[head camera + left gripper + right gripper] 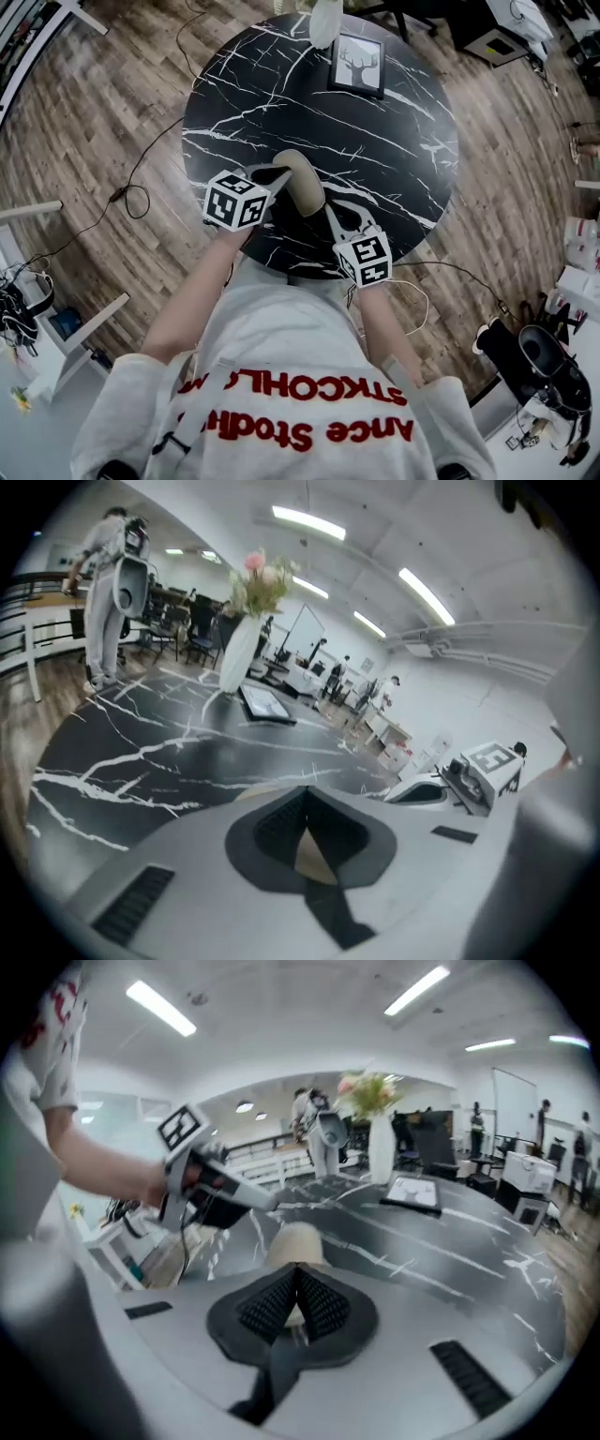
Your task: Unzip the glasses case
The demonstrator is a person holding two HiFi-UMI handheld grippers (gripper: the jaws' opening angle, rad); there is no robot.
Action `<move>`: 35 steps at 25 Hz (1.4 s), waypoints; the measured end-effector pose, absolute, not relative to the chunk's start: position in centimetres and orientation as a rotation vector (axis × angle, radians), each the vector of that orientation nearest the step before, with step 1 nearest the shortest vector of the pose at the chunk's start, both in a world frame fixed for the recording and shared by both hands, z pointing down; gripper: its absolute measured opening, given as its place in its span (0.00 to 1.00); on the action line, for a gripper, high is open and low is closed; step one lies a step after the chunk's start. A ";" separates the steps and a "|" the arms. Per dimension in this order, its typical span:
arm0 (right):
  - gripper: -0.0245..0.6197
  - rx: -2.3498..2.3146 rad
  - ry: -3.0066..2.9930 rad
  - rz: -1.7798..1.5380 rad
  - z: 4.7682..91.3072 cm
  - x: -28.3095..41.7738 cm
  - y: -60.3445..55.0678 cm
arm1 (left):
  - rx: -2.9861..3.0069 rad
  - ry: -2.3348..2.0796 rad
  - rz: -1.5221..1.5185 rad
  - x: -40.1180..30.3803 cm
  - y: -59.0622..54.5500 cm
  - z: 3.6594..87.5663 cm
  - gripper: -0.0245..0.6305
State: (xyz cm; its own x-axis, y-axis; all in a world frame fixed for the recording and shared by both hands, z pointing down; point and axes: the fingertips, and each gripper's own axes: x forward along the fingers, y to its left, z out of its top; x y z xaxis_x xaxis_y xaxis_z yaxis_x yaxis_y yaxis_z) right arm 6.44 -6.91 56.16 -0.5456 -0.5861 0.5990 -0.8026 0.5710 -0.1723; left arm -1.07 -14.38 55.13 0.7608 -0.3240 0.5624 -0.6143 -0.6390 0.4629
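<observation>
A beige glasses case (302,183) lies on the round black marble table (394,150) near its front edge. My left gripper (279,174) reaches in from the left to the case's far end, jaws shut. In the left gripper view (305,822) the pads meet in a line, and the beige case (314,857) shows just beyond them. My right gripper (330,208) comes from the near right to the case's near end. In its own view (298,1302) the jaws are shut, with the case (295,1241) right ahead. I cannot tell whether either pair pinches anything.
A white vase with flowers (326,21) and a framed deer picture (357,64) stand at the table's far side. A cable (131,197) loops on the wooden floor at the left. Desks and people fill the room behind.
</observation>
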 end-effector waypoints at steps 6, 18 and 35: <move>0.06 1.502 -2.573 0.407 41.3 10.5 -13.3 | 2.519 -1.007 0.239 -4.2 -18.0 43.3 0.05; 0.06 1.692 -2.674 0.074 26.6 10.6 -16.1 | 2.740 -1.285 -0.116 -5.6 -19.9 28.0 0.05; 0.06 1.705 -2.660 0.095 25.6 11.0 -16.3 | 2.656 -1.363 -0.117 -6.4 -20.5 28.3 0.05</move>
State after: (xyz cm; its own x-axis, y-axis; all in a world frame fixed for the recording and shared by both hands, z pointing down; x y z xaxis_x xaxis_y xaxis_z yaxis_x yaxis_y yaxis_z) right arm 10.97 -16.33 25.60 -0.4180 -0.9083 0.0163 -0.9072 0.4164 -0.0608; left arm -6.40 -20.47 28.33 0.5831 -0.8124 0.0004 -0.8004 -0.5743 0.1718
